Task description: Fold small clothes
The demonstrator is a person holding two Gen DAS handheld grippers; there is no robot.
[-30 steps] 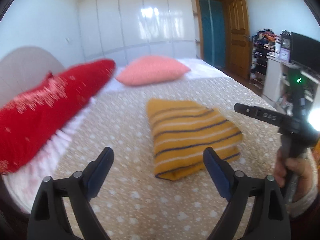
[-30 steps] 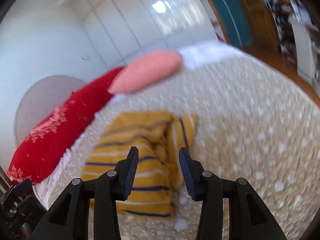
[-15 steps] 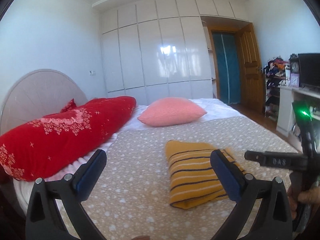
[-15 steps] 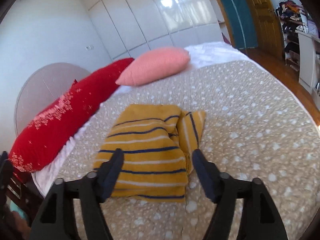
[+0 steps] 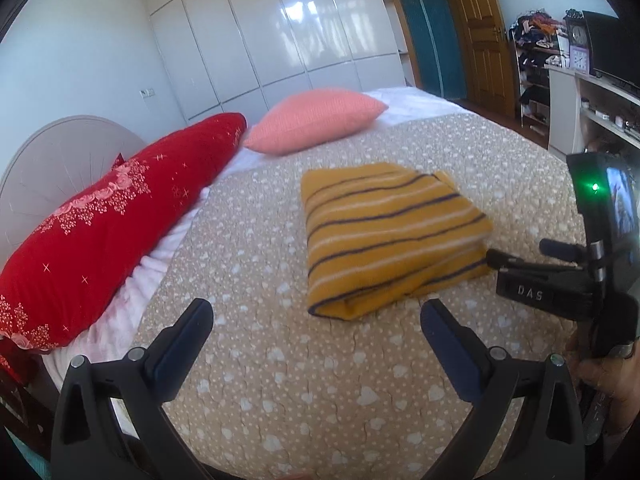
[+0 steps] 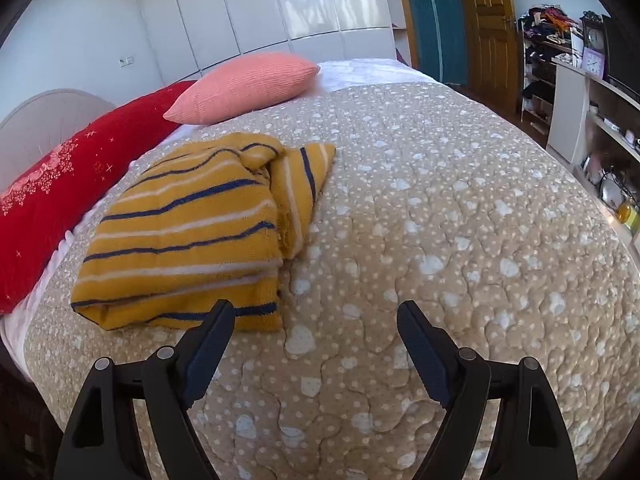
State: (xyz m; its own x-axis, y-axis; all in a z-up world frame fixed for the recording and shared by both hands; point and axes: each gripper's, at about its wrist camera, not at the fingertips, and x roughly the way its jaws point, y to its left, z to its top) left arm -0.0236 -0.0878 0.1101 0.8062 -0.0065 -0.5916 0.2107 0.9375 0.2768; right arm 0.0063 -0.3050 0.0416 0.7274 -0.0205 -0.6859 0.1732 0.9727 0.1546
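A mustard-yellow garment with navy and white stripes (image 5: 384,232) lies folded into a thick rectangle on the beige dotted bedspread (image 5: 304,380). In the right wrist view the garment (image 6: 188,232) sits left of centre, with a loose flap sticking out at its far right side. My left gripper (image 5: 316,320) is open and empty, just short of the garment's near edge. My right gripper (image 6: 316,322) is open and empty; its left finger is near the garment's near right corner. The right gripper's body also shows in the left wrist view (image 5: 560,280), held by a hand.
A long red pillow (image 5: 104,232) lies along the bed's left side and a pink pillow (image 5: 316,120) at the head. White wardrobes (image 5: 280,40) stand behind. A white desk with shelves and clutter (image 6: 592,112) stands at the right, beside a wooden door (image 6: 488,28).
The right gripper's jaws have opened wide and it has shifted right of the garment. The left gripper's view has tilted down toward the bed. The garment lies as before.
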